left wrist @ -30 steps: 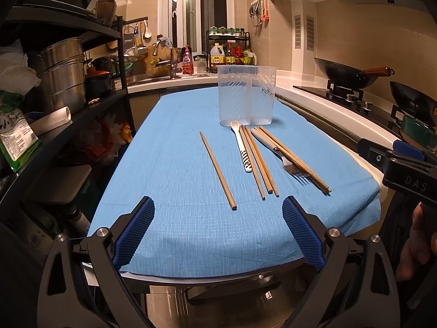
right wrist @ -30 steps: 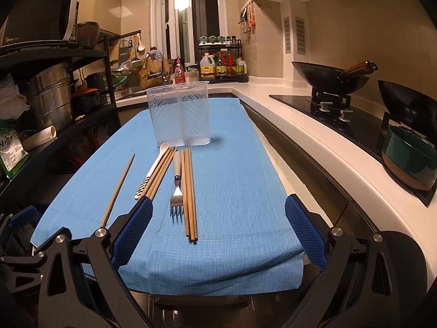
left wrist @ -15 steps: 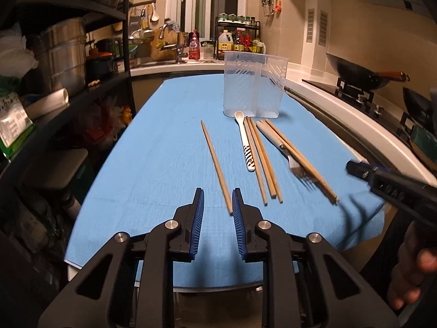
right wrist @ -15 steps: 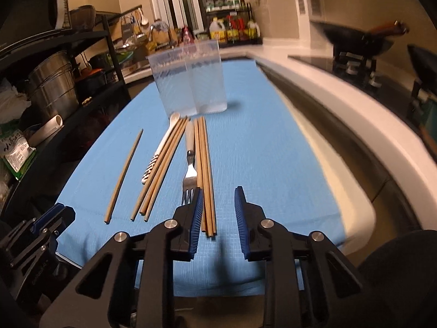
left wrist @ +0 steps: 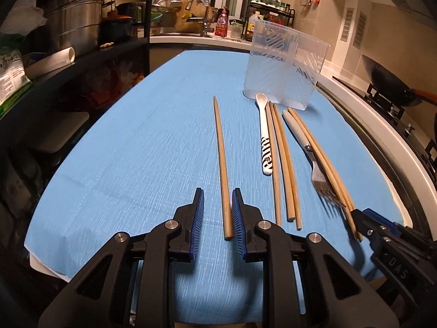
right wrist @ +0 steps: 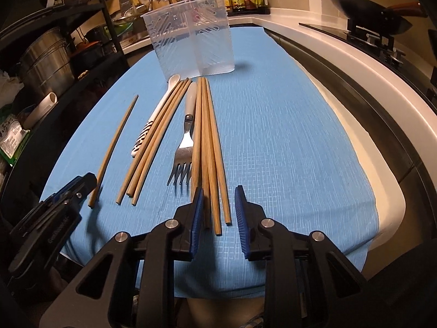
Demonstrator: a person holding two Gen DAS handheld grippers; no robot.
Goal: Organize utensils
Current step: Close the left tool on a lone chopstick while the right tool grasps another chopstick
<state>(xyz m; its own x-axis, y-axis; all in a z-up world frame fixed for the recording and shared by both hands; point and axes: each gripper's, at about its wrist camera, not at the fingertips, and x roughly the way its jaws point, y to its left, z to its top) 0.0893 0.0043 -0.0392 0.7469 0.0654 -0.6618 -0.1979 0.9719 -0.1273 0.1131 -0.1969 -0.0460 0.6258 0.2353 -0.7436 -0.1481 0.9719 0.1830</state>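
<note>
On the blue cloth point(left wrist: 136, 150) lie a single wooden chopstick point(left wrist: 221, 158), a white spoon point(left wrist: 264, 134), a group of three chopsticks point(left wrist: 281, 164), a fork point(left wrist: 316, 169) and more chopsticks point(right wrist: 207, 136) beside it. A clear plastic holder point(left wrist: 284, 68) stands upright behind them. My left gripper point(left wrist: 218, 199) is narrowed around the near end of the single chopstick, with a gap on each side. My right gripper point(right wrist: 218, 194) straddles the near ends of the chopsticks by the fork point(right wrist: 184, 147); its pads do not visibly press them.
A dark shelf rack with steel pots point(left wrist: 73, 22) runs along the left. A white counter edge point(right wrist: 355, 87) and a stove with a wok point(right wrist: 368, 5) run along the right. The sink and a bottle rack point(left wrist: 270, 13) are at the back.
Both grippers went from wide open to narrow, then moved forward and down over the cloth. The left now brackets the single chopstick, the right the chopsticks beside the fork.
</note>
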